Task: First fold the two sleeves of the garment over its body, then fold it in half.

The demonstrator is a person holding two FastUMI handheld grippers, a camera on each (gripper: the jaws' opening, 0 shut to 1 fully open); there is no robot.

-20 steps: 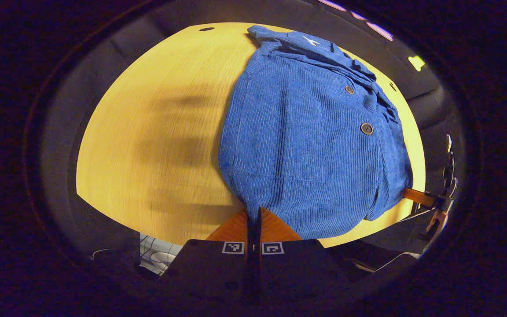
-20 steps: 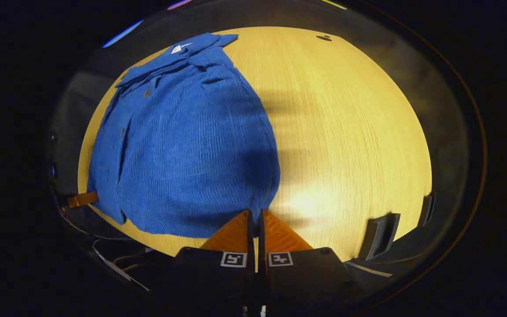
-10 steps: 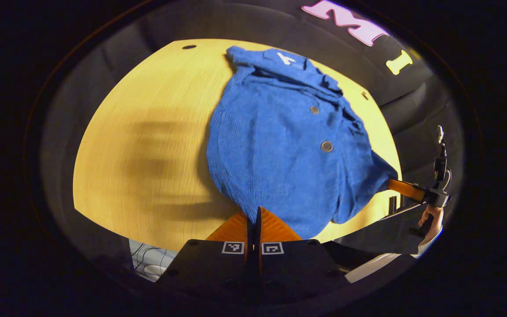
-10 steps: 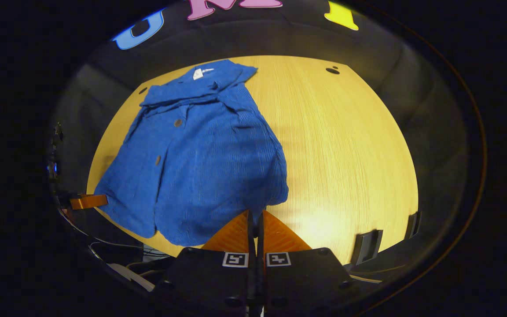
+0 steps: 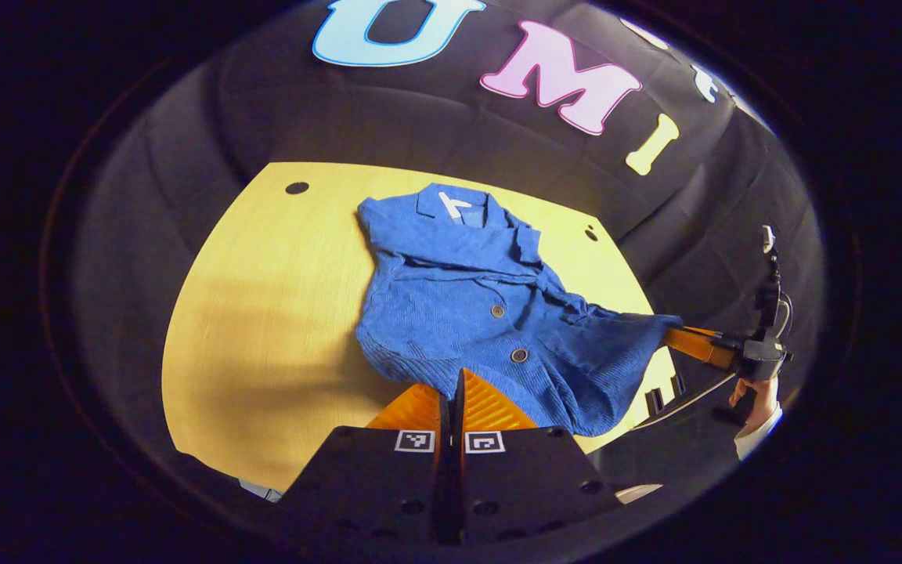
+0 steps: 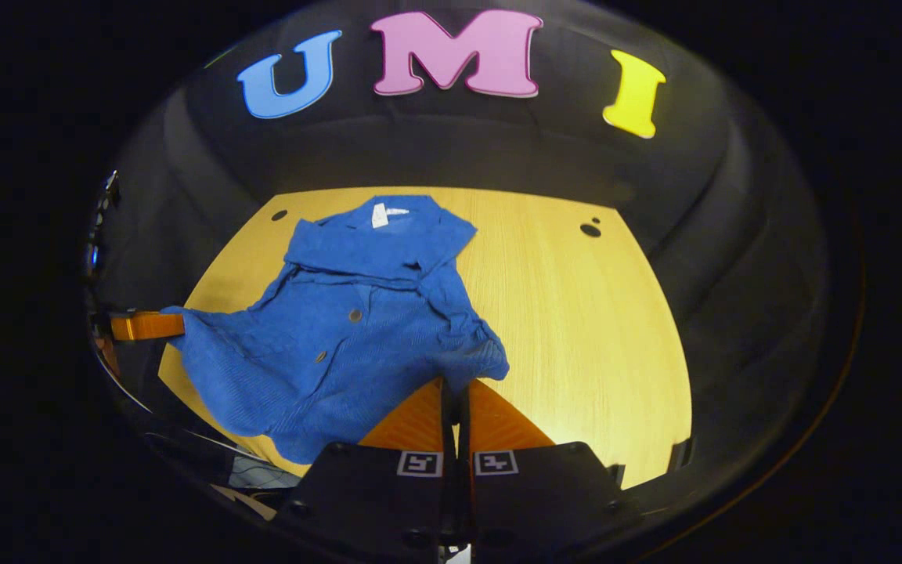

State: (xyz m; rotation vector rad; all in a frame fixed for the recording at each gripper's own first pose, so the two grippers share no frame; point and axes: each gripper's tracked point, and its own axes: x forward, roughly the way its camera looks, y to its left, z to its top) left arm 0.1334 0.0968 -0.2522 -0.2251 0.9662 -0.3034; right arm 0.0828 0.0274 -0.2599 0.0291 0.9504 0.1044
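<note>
Lifting hem corners of blue garment (image 5: 490, 313) off wooden table (image 5: 263, 313), collar end remaining down; left gripper (image 5: 451, 384) and right gripper (image 6: 455, 392) each clamped on hem fabric. Raised versus a second ago; half-fold judged under way.

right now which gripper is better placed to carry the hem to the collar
Neither: left gripper and right gripper are each shut on a hem corner of the garment, so likely both together.

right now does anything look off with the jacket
Nothing damaged. The blue jacket is lifted by its hem corners, one in each shut gripper: left gripper, right gripper. The hem sags between them, and the collar end lies on the table.
</note>
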